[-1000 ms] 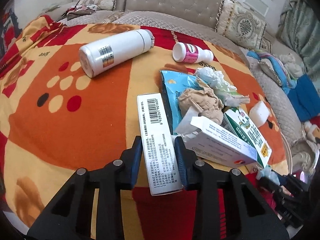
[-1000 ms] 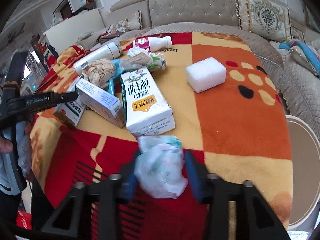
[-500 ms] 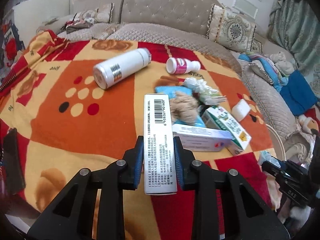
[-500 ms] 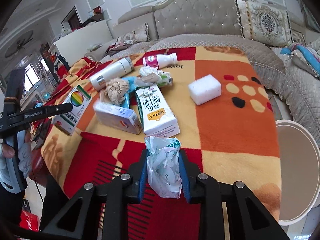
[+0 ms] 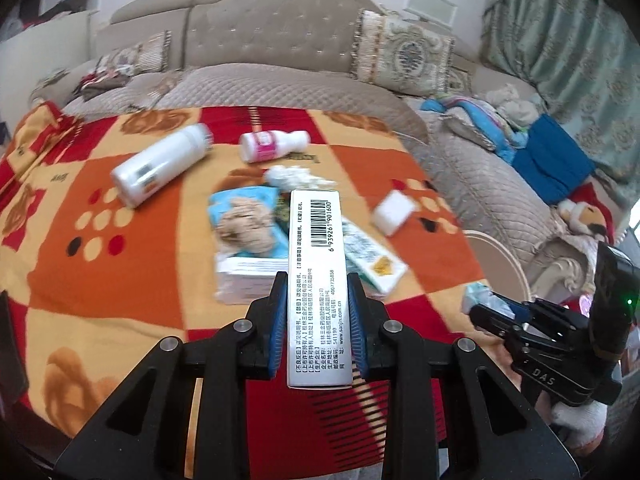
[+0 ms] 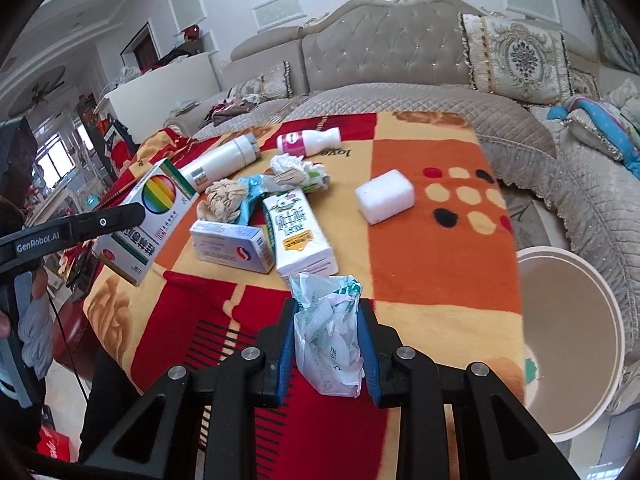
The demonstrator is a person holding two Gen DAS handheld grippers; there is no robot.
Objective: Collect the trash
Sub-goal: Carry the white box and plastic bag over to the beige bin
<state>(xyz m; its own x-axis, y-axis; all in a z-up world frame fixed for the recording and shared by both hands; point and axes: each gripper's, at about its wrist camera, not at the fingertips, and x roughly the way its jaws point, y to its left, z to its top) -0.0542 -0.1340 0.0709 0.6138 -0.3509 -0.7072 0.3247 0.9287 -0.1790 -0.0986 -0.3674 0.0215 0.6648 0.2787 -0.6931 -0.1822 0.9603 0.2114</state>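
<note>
A grey tufted sofa (image 6: 400, 52) stood behind the bench (image 6: 432, 264), which was covered by a blanket of red, orange and yellow squares. At the bench's right edge sat a round cream bin (image 6: 576, 328), open and seemingly empty, the likely home for the trash.

On the blanket lay the remaining clutter: a white cylindrical flask (image 6: 222, 162) on its side, a green-and-white carton (image 6: 298, 232), a white-and-blue medicine box (image 6: 230, 246), a white foam block (image 6: 385, 196), a small white bottle with a pink label (image 6: 306, 142), a crumpled beige paper ball (image 6: 222, 198) and a white tissue wad (image 6: 288, 166).

The left claw (image 5: 317, 322) was pinching a long white cardboard box with a barcode (image 5: 316, 264), held lifted above the bench; its rainbow-printed face showed in the right view. The right claw (image 6: 327, 342) was pinching a crumpled translucent plastic bag with green print (image 6: 328, 332), raised near the bench's front edge.

The long box was gripped only at its near end, so it could have pivoted or slid out on a quick swing. The soft bag could have slipped free or clung to a pad on release. Both claws heading for one bin risked colliding.
</note>
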